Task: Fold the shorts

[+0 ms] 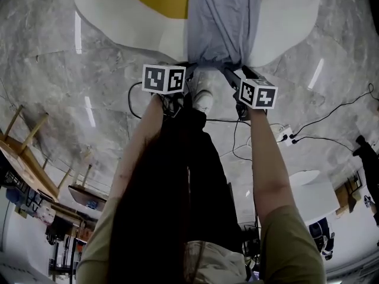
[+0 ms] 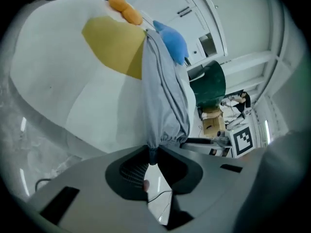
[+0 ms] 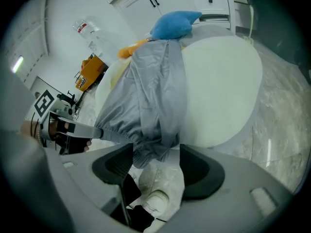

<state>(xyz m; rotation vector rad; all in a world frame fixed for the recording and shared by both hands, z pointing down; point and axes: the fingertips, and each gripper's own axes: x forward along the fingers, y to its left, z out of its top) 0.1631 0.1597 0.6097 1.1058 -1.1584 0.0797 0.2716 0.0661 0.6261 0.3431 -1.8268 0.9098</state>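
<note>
Grey shorts (image 1: 216, 22) lie lengthwise on a white rounded pad with a yellow patch (image 1: 112, 16), their gathered waistband toward me. My left gripper (image 1: 188, 70) is shut on the waistband's left corner; in the left gripper view its jaws (image 2: 152, 155) pinch the grey fabric (image 2: 163, 96). My right gripper (image 1: 230, 71) is at the waistband's right corner. In the right gripper view its jaws (image 3: 155, 165) stand apart, and the bunched edge of the shorts (image 3: 146, 96) hangs between them without being pressed. The left gripper (image 3: 73, 128) shows there too, with the waistband pulled taut from it.
A blue soft toy (image 3: 175, 24) and an orange one (image 2: 124, 8) lie at the pad's far end. A white shoe (image 1: 203, 96) and black trouser legs are just below the grippers. Cables and a power strip (image 1: 284, 134) lie on the marble floor, with wooden furniture (image 1: 26, 152) at the left.
</note>
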